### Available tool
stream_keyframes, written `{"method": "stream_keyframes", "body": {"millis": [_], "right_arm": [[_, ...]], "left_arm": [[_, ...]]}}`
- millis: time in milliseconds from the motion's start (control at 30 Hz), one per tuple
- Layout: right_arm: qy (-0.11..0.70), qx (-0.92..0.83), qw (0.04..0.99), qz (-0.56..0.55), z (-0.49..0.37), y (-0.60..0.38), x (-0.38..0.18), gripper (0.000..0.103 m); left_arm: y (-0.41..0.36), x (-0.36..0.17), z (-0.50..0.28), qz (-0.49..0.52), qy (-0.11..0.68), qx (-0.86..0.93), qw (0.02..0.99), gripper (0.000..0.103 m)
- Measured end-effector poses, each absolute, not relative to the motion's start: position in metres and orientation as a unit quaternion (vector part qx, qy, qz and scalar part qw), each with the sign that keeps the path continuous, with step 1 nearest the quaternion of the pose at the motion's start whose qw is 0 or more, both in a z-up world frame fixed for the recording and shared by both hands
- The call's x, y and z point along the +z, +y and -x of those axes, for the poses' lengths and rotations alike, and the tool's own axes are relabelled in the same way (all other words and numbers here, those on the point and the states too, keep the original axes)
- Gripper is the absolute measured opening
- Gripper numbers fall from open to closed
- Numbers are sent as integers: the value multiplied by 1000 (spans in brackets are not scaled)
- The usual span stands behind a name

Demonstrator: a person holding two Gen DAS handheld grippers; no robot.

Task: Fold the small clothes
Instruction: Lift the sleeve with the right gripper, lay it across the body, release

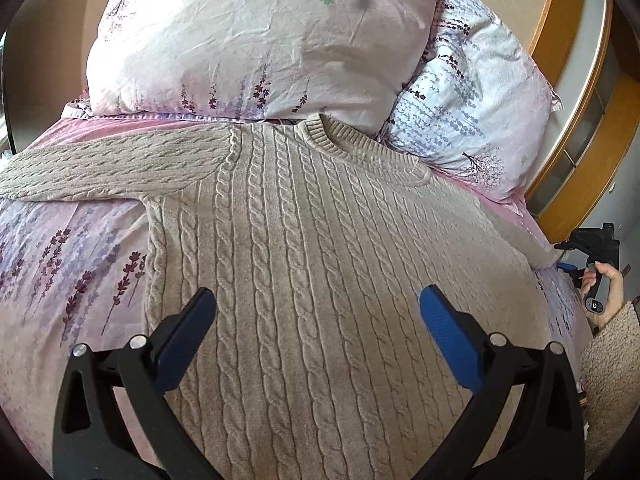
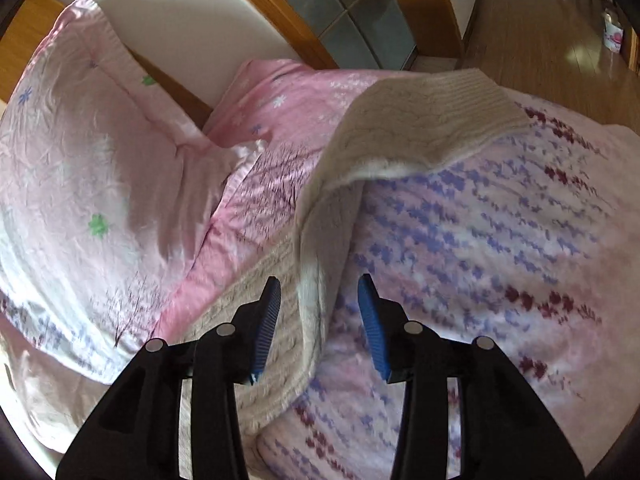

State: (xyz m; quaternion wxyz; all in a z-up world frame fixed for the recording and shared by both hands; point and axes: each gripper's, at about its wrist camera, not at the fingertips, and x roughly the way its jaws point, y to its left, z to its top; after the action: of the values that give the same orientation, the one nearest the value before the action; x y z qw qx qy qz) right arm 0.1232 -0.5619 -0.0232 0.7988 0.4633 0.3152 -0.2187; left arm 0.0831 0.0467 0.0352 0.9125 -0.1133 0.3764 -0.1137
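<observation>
A beige cable-knit sweater (image 1: 312,232) lies flat, front up, on the bed, its collar toward the pillows and its left sleeve (image 1: 104,168) stretched out to the left. My left gripper (image 1: 318,312) hovers open and empty above the sweater's lower body. My right gripper (image 2: 320,308) is open, its fingers on either side of the right sleeve (image 2: 332,216), whose edge stands lifted in a fold; the cuff (image 2: 452,100) lies beyond on the duvet. In the left wrist view the right gripper (image 1: 588,248) shows at the sweater's right edge, held by a hand.
A pink floral duvet (image 1: 60,272) covers the bed. Two pillows (image 1: 260,40) (image 1: 480,92) lean at the head, just behind the collar. A wooden headboard (image 1: 560,100) and wooden floor (image 2: 540,32) lie past the bed's right side.
</observation>
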Motion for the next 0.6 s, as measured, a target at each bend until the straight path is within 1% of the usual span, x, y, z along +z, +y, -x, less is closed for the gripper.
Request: {"method": "stream_keyframes", "body": {"millis": [100,167,200,333,400,500,600], "right_arm": [[303,-248,802,-451,-132,-569,-20,41],[293,-268,809,-434,-135,-571,-16,29],[289,-269,814,-425,-139,-573,-15,9],[266,-276,852,-355,-142,-555,7,8],[242,-259,883,-307,-140,-530,29,8],[217,-181,930,-234,-142,-468,63,8],[236,-80,952,-177,-148,-399,76,8]], "left_arm": [[49,35,-83,113,377,-111,913,101],[51,35,-84,114,376,-106,913,101],[53,35,-85,115,376,-104,914,101],[58,35,-88,119,375,-101,914,101],[58,35,-88,120,374,-100,914,101],[58,34,-88,121,375,-102,913,101],[56,36,-87,122,376,-104,912,101]]}}
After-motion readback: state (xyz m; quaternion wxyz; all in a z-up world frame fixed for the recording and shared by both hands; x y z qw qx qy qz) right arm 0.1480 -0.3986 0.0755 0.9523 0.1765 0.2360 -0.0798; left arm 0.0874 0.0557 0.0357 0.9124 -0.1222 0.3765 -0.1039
